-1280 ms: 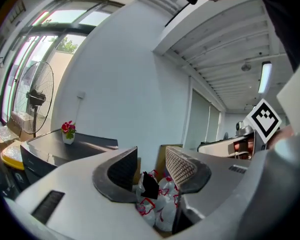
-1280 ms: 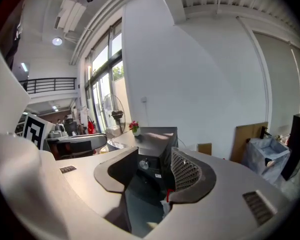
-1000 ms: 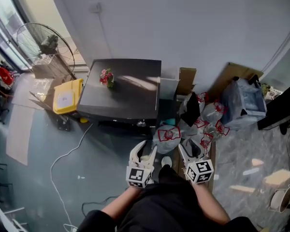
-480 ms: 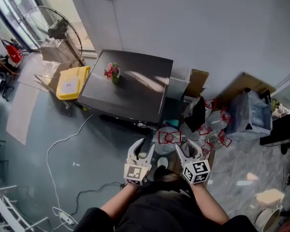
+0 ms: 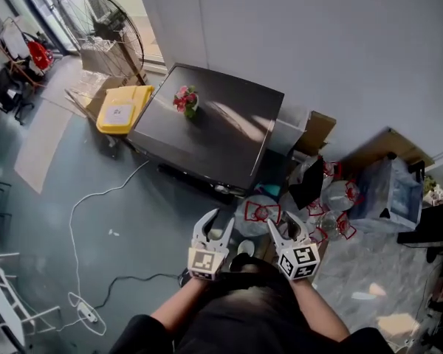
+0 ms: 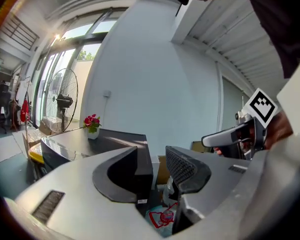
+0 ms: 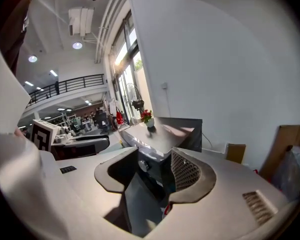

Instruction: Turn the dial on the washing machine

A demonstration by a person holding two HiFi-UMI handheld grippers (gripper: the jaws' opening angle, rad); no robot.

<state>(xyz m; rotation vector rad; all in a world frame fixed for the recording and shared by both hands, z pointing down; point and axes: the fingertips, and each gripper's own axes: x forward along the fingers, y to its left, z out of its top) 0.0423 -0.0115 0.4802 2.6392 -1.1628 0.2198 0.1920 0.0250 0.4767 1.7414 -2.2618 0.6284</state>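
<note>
**While the dial sits low on the machine's front, both grippers hang open and well short of it**

Because the dial is a small round knob on the front panel of the washing machine, just under its dark lid, it looks like an easy thing to miss. The machine stands against the wall, well apart from the person. A jaw that arrives off-centre could slide off the knob or press on the panel beside it, and a shallow grip would likely slip rather than turn it. The flower pot on the lid could tip if the machine is jolted. Plastic bags lie on the floor between the person and the machine's near corner, and a white cable loops beside them; either could catch a foot on the way in.

The left gripper and the right gripper are held side by side, jaws moderately apart with nothing between them.

From the head view the front panel is almost edge-on, so the dial hardly shows. Its markings cannot be read in any view, and the left gripper view does not show it.
</note>
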